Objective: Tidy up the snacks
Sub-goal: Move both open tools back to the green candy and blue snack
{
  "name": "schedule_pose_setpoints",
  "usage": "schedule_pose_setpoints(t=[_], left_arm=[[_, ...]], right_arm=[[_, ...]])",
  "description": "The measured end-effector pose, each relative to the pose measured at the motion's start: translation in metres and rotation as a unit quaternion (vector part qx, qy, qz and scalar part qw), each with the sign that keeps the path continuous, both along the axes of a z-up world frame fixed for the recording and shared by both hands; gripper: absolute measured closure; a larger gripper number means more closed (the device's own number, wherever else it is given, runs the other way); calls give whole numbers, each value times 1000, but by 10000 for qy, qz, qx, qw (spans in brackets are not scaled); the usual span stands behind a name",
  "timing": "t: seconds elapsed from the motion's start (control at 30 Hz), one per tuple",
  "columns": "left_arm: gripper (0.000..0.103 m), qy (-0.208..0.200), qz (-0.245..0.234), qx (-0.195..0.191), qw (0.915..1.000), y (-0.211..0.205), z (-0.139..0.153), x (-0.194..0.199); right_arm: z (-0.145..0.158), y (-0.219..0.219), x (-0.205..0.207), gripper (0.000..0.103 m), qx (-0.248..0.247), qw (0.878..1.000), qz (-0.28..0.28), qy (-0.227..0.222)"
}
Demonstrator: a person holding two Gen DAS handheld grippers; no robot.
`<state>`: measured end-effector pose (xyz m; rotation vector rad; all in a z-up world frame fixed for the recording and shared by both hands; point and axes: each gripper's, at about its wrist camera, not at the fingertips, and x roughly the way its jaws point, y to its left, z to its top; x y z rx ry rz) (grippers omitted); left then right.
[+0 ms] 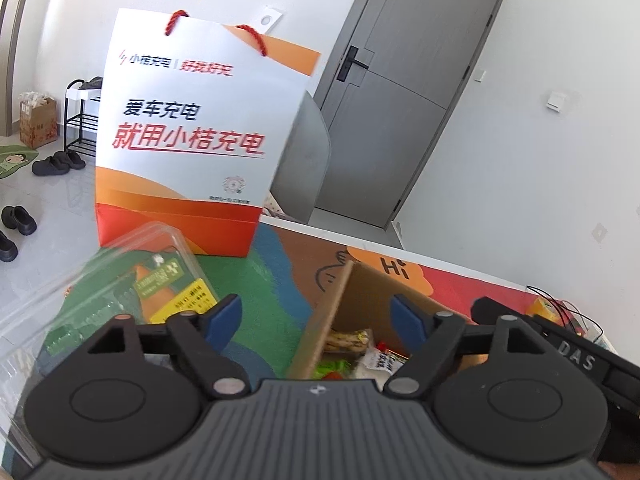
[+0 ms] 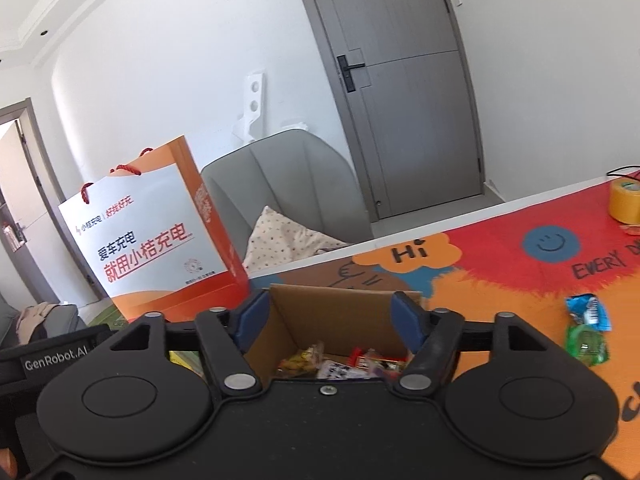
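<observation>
An open cardboard box (image 2: 340, 312) holds several wrapped snacks (image 2: 348, 362). My right gripper (image 2: 334, 318) hovers over it, open, nothing between its blue pads. In the left wrist view the same box (image 1: 360, 304) lies just right of centre with snack packets (image 1: 360, 354) inside. My left gripper (image 1: 316, 320) is open above the box's left wall, empty. A clear plastic container (image 1: 120, 280) with green and yellow labels sits at the left. A blue packet (image 2: 588, 312) and a green packet (image 2: 586, 344) lie on the mat to the right.
A tall white-and-orange paper bag (image 1: 188, 136) stands behind the box on the colourful mat (image 2: 500, 280). A yellow tape roll (image 2: 626, 202) sits at the far right. A grey chair (image 2: 288, 184) with a cushion stands beyond the table edge. Cables (image 1: 568, 312) lie at the right.
</observation>
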<state>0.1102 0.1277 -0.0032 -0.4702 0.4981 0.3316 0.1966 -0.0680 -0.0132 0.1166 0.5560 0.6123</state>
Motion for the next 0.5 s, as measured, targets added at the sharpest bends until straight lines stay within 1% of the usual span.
schedule_pose_setpoints(t=[0.07,0.17,0.33,0.5], left_arm=[[16,-1,-44,48,10000,-8,0,0],[15,50,-138,123,9998,-21,0,2],[9,91,-307,245,9992,-40,0,6],[8,136,-429,401,9982,-60,0,9]], right_arm=[[0,-10,-3,21,-31,9999,-99,-29],[0,-25,-6,14,-119,9996,-265,-45],[0,-47,-12,8,-254,9985,-467,-125],[-1,-71,-17,6,-170,9977,-654,-105]])
